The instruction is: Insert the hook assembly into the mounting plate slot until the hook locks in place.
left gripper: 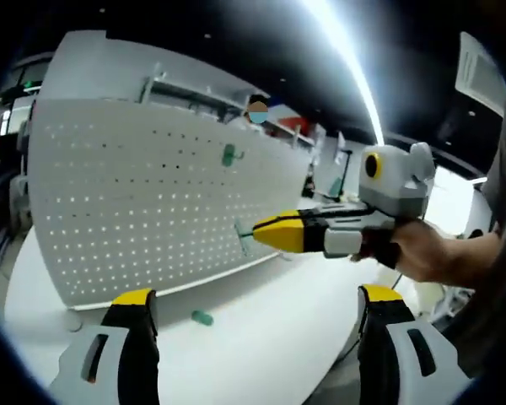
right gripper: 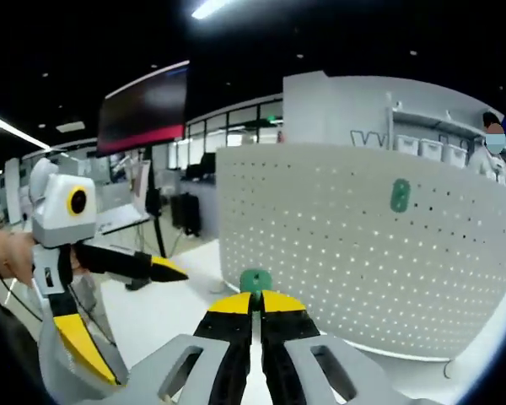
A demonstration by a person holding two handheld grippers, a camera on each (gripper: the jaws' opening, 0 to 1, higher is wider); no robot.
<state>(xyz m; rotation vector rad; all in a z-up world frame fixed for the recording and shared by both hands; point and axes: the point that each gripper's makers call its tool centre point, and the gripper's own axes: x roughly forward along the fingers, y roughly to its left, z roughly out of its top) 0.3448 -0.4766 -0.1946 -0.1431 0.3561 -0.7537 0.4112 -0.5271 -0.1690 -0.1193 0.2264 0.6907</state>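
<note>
**Green hook held up to the white pegboard**

Nearest to me, the left gripper (left gripper: 253, 308) is waiting low over the table (left gripper: 261, 337), its yellow-tipped jaws standing wide apart with nothing between them. Just past its left jaw a small green piece (left gripper: 202, 318) is lying loose on the white tabletop, close to the foot of the board.

A little further on, the right gripper (left gripper: 261, 234) is reaching in from the right of the left gripper view, carried by a person's hand (left gripper: 426, 251). Its yellow jaws are pressed together on a green hook (left gripper: 244, 236), and the hook is sitting right at the face of the pegboard (left gripper: 152, 194); whether it is touching the holes I cannot tell. In the right gripper view the same closed jaws (right gripper: 255, 305) are pinching the green hook (right gripper: 255, 281) at their tips, with the perforated pegboard (right gripper: 388, 253) standing just behind it. The left gripper (right gripper: 110, 278) is showing at the left of that view with its jaws open, one pointing forward, one slanting down.

Higher up on the board, a second green hook (left gripper: 228, 154) is already hanging in the holes, well above the one being held; it is showing in the right gripper view too (right gripper: 400, 195).

Beyond the board, shelving with white bins (right gripper: 430, 143) is running along the back, and a long ceiling light (left gripper: 346, 59) is glaring overhead.
</note>
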